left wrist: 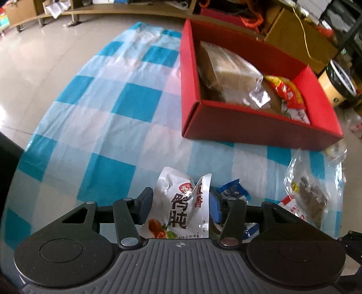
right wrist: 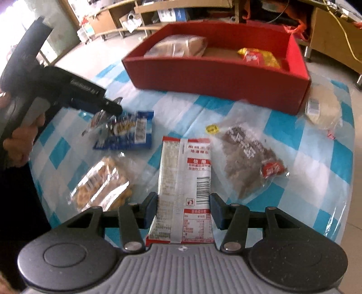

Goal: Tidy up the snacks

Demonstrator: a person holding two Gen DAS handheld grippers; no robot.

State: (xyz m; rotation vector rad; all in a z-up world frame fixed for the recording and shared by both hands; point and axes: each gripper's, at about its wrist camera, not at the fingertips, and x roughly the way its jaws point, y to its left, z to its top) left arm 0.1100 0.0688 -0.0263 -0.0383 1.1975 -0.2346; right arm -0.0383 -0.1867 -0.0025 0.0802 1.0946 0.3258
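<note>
A red box (left wrist: 248, 126) stands on the blue-checked cloth and holds a bread pack (left wrist: 230, 67) and a red-yellow snack bag (left wrist: 287, 92). My left gripper (left wrist: 181, 203) is shut on a white pouch (left wrist: 178, 210) with black characters, above a blue packet (left wrist: 235, 192). In the right wrist view the left gripper (right wrist: 106, 110) hovers over that blue packet (right wrist: 133, 131). My right gripper (right wrist: 184, 208) has its jaws on both sides of a white-and-red packet (right wrist: 185, 181) lying on the cloth, touching its edges. The red box (right wrist: 215, 77) is behind.
A clear bag of dark dried snack (right wrist: 248, 156), a clear bag of golden snacks (right wrist: 101, 183) and a round pale flatbread pack (right wrist: 325, 106) lie on the cloth. Cardboard boxes (left wrist: 301, 38) and wooden shelves (right wrist: 117, 18) stand behind on the tiled floor.
</note>
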